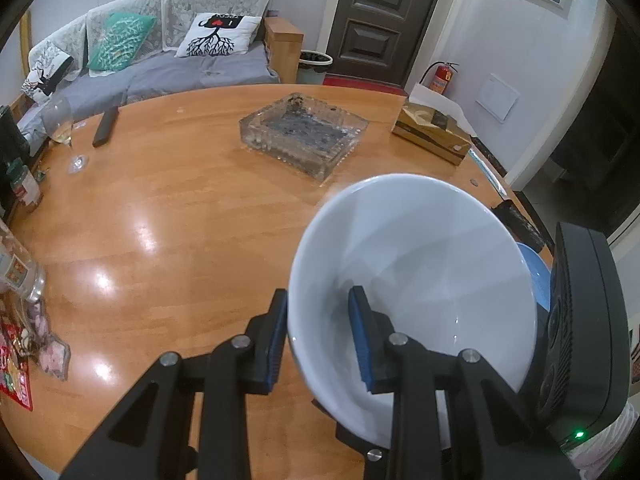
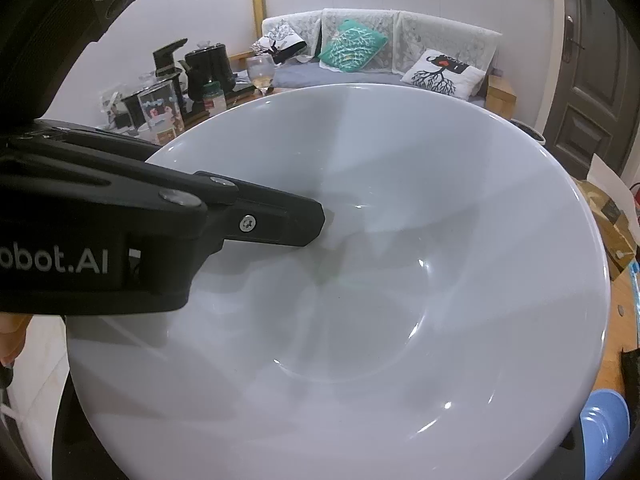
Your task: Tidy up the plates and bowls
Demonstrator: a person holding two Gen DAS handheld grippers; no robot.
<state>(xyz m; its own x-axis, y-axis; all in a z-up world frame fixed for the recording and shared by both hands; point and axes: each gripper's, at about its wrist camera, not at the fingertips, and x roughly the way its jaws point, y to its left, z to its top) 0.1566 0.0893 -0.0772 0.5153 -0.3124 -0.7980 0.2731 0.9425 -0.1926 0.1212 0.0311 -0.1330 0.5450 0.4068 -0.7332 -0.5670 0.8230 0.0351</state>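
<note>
My left gripper (image 1: 320, 332) is shut on the near rim of a white bowl (image 1: 420, 264), one blue pad outside the wall and one inside, and holds it tilted above the wooden table (image 1: 180, 220). In the right wrist view the same white bowl (image 2: 400, 280) fills the frame, with the left gripper's black finger (image 2: 276, 220) reaching over its rim from the left. A blue dish (image 1: 536, 276) peeks out behind the bowl's right side; it also shows in the right wrist view (image 2: 604, 428). The right gripper's black body (image 1: 580, 340) stands just right of the bowl; its fingers are hidden.
A glass ashtray (image 1: 304, 136) sits mid-table. A tissue box (image 1: 432, 128) is at the far right edge. A wine glass (image 1: 60, 128), a black remote (image 1: 106, 126) and bottles (image 1: 22, 184) stand at the left. A sofa and a door lie beyond.
</note>
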